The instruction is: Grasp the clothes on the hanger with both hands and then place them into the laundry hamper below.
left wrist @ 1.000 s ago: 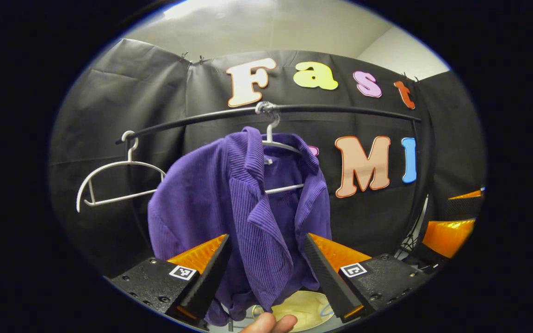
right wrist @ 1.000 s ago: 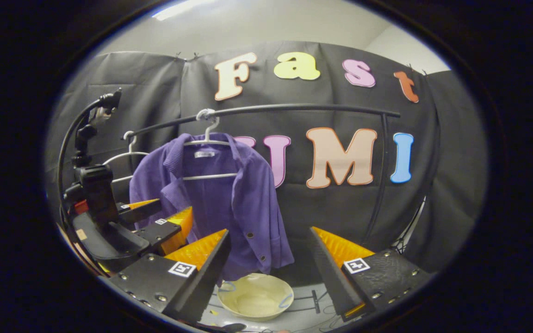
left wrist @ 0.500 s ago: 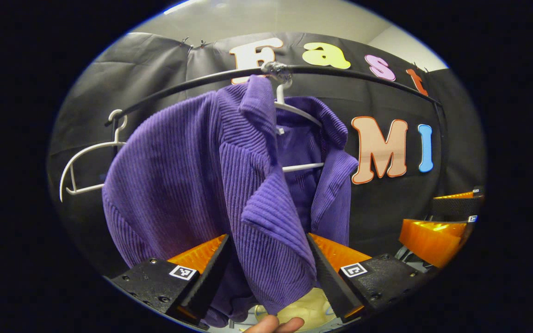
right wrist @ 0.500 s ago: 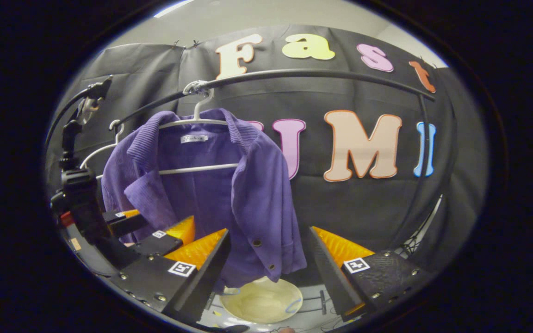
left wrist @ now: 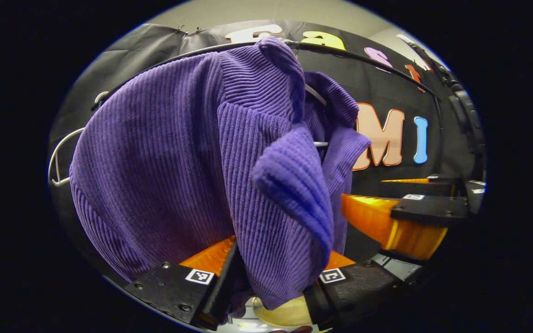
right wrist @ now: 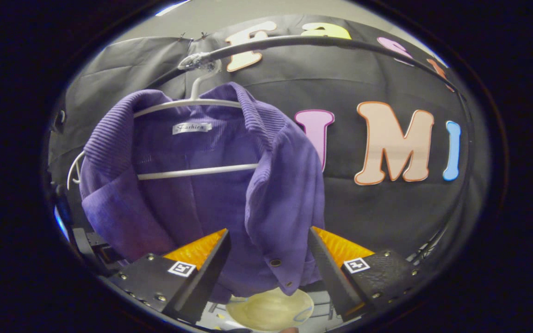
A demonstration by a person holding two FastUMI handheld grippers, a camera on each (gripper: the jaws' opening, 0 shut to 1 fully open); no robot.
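Jacket between both claws, neither pinch made yet

Jacket [left wrist: 192, 162]: purple corduroy, hung on a white hanger [right wrist: 192, 104] from the black rail [right wrist: 322, 41]. Laundry hamper [right wrist: 271, 310] sits on the floor directly beneath.

Near: left claw [left wrist: 271, 286] is spread, with the jacket's front panel draped down between its fingers; fabric lies against them, but no squeeze is apparent. Right claw [right wrist: 269, 256] is also spread, straddling the other front edge with its snap buttons. In the left gripper view the right claw sits just beside the cloth.

Far: a second, bare hanger [left wrist: 60, 157] hangs on the rail behind the jacket.

Risks, as I judge them:
- Closing on a single loose lapel could give a thin pinch; the corduroy may slide out when pulled.
- Pulling straight down with the collar hooked over the hanger may drag the hanger along or swing it off the rail.
- Uneven pulls from the two sides could let one shoulder snag.
- A sloppy release might drop cloth over the hamper rim.

Against a second ago: both claws sit much closer to the jacket, which looms far larger, and the left claw's gap looks narrower.
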